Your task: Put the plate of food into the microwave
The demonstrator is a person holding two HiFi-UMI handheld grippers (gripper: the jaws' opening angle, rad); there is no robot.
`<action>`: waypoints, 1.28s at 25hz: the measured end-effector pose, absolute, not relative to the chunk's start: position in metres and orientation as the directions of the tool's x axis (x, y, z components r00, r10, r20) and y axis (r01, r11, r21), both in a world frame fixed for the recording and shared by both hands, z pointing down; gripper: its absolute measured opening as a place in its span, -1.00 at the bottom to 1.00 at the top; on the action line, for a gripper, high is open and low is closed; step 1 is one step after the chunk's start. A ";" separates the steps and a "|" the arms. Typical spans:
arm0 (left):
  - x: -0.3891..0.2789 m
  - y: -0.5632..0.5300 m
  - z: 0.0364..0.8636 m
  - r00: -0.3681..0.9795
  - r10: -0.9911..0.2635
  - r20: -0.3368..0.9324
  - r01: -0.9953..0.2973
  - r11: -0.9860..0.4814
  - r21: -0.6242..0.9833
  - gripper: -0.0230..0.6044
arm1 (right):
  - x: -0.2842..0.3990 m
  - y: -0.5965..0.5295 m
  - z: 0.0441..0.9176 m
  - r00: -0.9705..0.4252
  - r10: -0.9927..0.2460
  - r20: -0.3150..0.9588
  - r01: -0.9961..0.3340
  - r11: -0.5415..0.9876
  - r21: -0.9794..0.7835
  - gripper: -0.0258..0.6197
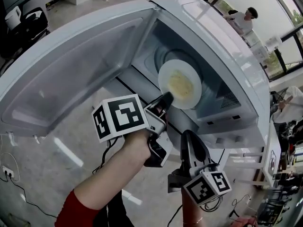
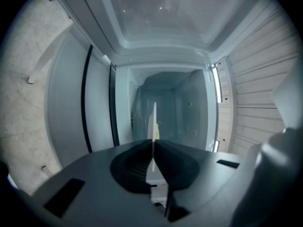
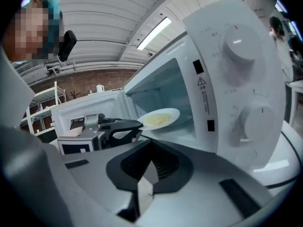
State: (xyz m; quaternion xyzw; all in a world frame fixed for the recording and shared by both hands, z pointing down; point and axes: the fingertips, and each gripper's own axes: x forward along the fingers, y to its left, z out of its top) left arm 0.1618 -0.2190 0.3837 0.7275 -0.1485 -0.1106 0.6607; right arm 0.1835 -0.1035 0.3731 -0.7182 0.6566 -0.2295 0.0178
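Note:
A white plate point(image 1: 181, 84) with pale yellow food sits level in the mouth of the open white microwave point(image 1: 222, 51). My left gripper point(image 1: 164, 100) is shut on the plate's near rim. In the left gripper view the plate point(image 2: 154, 119) shows edge-on as a thin white line running from between the shut jaws point(image 2: 152, 145) toward the cavity point(image 2: 182, 112). My right gripper point(image 1: 188, 141) hangs lower, in front of the control panel, shut with nothing in it. The right gripper view looks past its jaws point(image 3: 150, 148) at the plate point(image 3: 161, 118), the left gripper point(image 3: 136, 126) and the knobs point(image 3: 239, 46).
The microwave door point(image 1: 71, 70) stands swung wide to the left. A pale stone floor point(image 1: 61, 160) lies below, with cables point(image 1: 9, 174) at the left. A seated person point(image 1: 244, 18) and desks are at the far right; a kettle point(image 1: 13, 15) at far left.

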 end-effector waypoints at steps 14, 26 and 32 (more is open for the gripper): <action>0.213 -0.270 0.365 0.922 -0.374 0.102 -0.172 -0.158 0.972 -0.85 | 0.180 -0.129 0.367 -0.011 -0.956 0.293 -0.948 -0.083 -0.306 -0.88; 0.218 -0.288 0.369 0.912 -0.359 0.199 -0.277 -0.181 0.944 -0.85 | 0.191 -0.140 0.354 0.005 -0.957 0.290 -0.954 -0.091 -0.286 -0.88; 0.219 -0.291 0.377 0.906 -0.341 0.249 -0.329 -0.202 0.922 -0.85 | 0.192 -0.140 0.359 0.009 -0.952 0.307 -0.954 -0.100 -0.283 -0.88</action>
